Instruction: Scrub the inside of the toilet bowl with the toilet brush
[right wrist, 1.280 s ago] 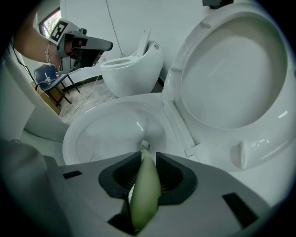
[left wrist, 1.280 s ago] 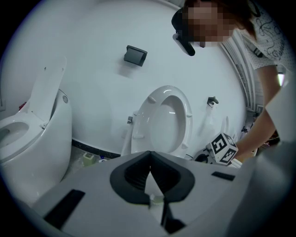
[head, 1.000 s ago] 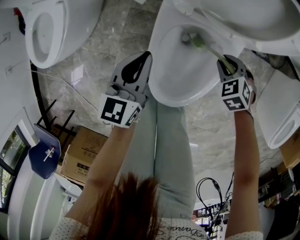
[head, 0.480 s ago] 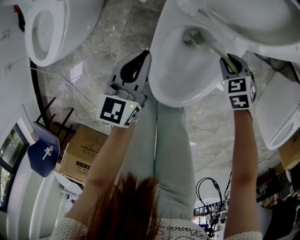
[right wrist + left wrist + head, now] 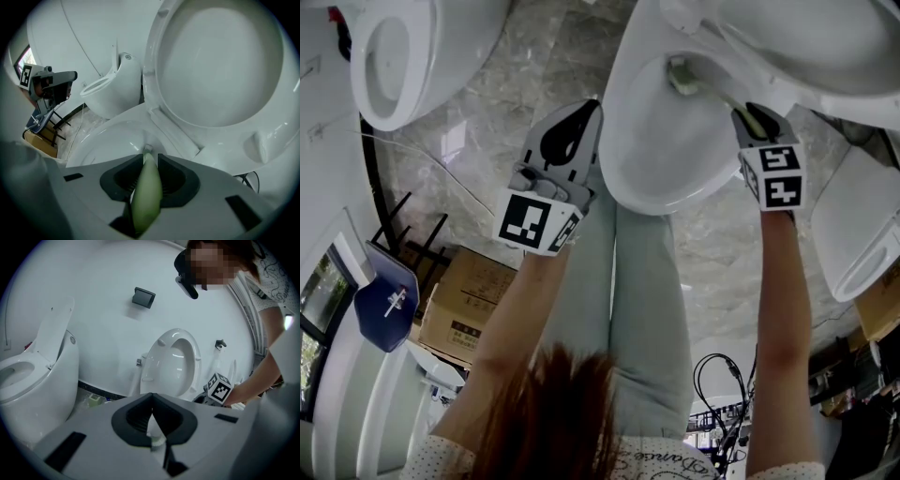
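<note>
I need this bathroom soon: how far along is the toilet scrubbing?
Done: the seat is raised and the right claw is shut on the toilet brush. In hand: its head is down inside the toilet bowl. Left: how clean the bowl is cannot be told; the left claw is shut, beside the bowl.

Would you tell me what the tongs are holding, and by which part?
The right tongs grip the toilet brush by its green handle; the left tongs hold nothing.

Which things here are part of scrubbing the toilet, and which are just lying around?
In the job: toilet brush, toilet bowl, right gripper.
Lying about: second toilet, cardboard box, blue chair, cables.
</note>
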`<state>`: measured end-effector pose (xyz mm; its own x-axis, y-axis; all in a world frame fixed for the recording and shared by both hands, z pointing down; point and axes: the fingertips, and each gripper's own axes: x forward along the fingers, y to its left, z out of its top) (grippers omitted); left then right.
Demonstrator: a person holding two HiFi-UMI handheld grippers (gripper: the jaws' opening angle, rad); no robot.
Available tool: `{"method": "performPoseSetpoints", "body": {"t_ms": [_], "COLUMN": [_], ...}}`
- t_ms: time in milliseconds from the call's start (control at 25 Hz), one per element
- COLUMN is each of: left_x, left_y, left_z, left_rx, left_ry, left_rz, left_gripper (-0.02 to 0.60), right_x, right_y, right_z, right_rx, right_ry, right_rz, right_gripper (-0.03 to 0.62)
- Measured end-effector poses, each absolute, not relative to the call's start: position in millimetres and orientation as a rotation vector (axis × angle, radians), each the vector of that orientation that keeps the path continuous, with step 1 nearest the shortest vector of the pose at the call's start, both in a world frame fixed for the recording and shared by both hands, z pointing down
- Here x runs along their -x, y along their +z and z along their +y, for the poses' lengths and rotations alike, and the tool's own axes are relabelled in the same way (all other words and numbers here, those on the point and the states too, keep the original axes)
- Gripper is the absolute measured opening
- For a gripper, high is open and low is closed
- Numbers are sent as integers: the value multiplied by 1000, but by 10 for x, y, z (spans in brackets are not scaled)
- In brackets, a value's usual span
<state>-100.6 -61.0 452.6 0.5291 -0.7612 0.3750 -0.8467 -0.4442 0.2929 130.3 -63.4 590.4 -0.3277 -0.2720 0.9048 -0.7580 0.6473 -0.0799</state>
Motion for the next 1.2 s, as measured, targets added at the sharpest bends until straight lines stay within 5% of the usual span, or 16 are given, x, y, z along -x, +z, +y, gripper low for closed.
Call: {"method": "performPoseSetpoints", "body": {"t_ms": [1200], "left_x": [880], "left_y": [4498], "left_z": [-474], "left_rx": [-2345], "left_ry": [261], "left_rz": [-1283], "left_gripper": [2], "right_x": [-1324], "right_y": [5850], "right_z": [-75], "right_rx": [-998], "right_ry": [990], "right_rz": [-1931], "right_gripper": [109]}}
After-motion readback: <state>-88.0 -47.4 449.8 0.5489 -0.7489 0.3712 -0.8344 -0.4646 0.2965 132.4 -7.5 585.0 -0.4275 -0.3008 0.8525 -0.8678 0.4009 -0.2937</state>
